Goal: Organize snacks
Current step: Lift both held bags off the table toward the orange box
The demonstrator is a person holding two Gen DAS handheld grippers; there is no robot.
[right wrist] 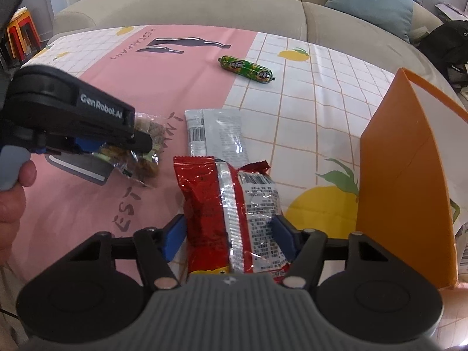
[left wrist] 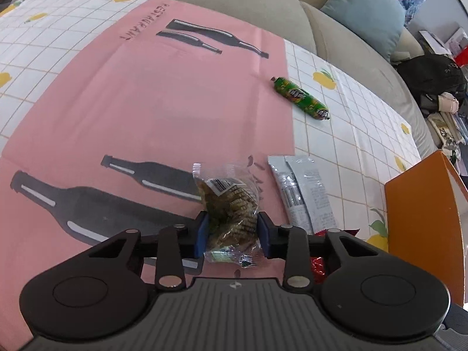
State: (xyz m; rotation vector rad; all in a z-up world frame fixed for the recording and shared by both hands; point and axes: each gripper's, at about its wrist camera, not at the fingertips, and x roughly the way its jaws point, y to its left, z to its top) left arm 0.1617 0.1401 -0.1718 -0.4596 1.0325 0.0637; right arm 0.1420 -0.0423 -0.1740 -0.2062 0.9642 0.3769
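Gripper side: "GenRobot.AI" in white letters on the black body of the left gripper [right wrist: 117, 149].
Tablecloth [left wrist: 140, 93]: "RESTAURANT" printed on the pink panel, beside the bottle silhouettes [left wrist: 216, 38].
Silver packet [right wrist: 216, 134], red packet [right wrist: 231, 213], clear packet [left wrist: 231, 207]: barcodes and fine print, unreadable.

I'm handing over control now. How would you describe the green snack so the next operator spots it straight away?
Start at the pink cloth with bottle prints. At its far right edge, toward the sofa, lies the green sausage-shaped snack, partly on the white lemon-print cloth. It is the only round, tube-like pack; the others are flat pouches.
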